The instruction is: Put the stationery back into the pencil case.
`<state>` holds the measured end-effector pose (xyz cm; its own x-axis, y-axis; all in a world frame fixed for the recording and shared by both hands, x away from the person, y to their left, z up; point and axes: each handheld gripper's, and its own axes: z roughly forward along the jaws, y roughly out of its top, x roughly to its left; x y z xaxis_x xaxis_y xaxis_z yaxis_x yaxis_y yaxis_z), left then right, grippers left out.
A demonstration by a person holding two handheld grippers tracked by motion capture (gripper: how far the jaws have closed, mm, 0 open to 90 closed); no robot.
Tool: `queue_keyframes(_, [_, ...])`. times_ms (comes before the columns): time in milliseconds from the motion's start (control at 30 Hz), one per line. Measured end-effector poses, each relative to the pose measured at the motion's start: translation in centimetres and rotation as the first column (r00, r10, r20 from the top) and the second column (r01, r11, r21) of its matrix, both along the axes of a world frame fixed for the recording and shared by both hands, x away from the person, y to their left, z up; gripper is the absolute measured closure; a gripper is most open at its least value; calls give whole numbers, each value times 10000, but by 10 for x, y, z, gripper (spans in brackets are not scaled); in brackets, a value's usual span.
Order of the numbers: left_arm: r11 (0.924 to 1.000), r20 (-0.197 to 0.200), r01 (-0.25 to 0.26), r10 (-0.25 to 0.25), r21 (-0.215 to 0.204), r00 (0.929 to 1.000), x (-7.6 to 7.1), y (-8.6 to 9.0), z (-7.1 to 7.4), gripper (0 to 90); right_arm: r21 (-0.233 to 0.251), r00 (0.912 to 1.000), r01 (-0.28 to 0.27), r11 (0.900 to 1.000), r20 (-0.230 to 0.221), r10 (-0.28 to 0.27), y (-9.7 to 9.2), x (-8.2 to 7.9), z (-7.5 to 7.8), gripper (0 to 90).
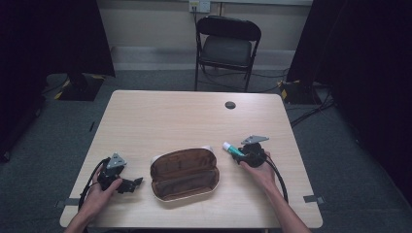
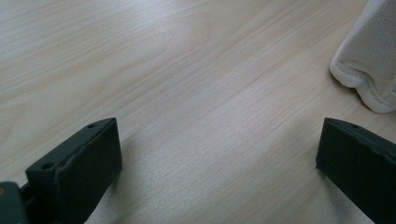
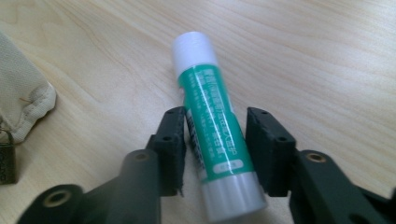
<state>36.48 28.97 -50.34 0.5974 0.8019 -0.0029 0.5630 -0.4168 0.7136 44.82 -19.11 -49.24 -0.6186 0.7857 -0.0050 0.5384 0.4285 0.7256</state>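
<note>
A green glue stick [image 3: 211, 112] with a white cap lies between the jaws of my right gripper [image 3: 215, 116], which is shut on it low over the table. In the high view the right gripper [image 1: 239, 154] holds the glue stick [image 1: 231, 148] just right of an open pencil case [image 1: 183, 174] with a brown lining and a cream outside. My left gripper [image 1: 137, 182] rests on the table left of the case. Its jaws [image 2: 219, 135] stand wide open over bare wood, with the case's cream edge [image 2: 369, 70] ahead at the right.
The light wooden table [image 1: 160, 116] has a black round cable hole [image 1: 230, 105] near its far edge. A black folding chair [image 1: 227, 46] stands behind the table. The case's cream corner [image 3: 21, 100] and a metal zip pull [image 3: 4, 161] lie left of the right gripper.
</note>
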Motion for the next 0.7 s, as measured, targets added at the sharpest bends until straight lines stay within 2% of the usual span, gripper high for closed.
queue_keyframes(467, [10000,-25,-33,33,-11,10000,-1,0,0,0,-147,9998,193,9997,-50,-193,3,-4,2,662])
queue_keyframes(700, [10000,-6,-27,27,24,10000,-2,0,0,0,241,9995,326,9992,-1,-326,-3,-8,9,662])
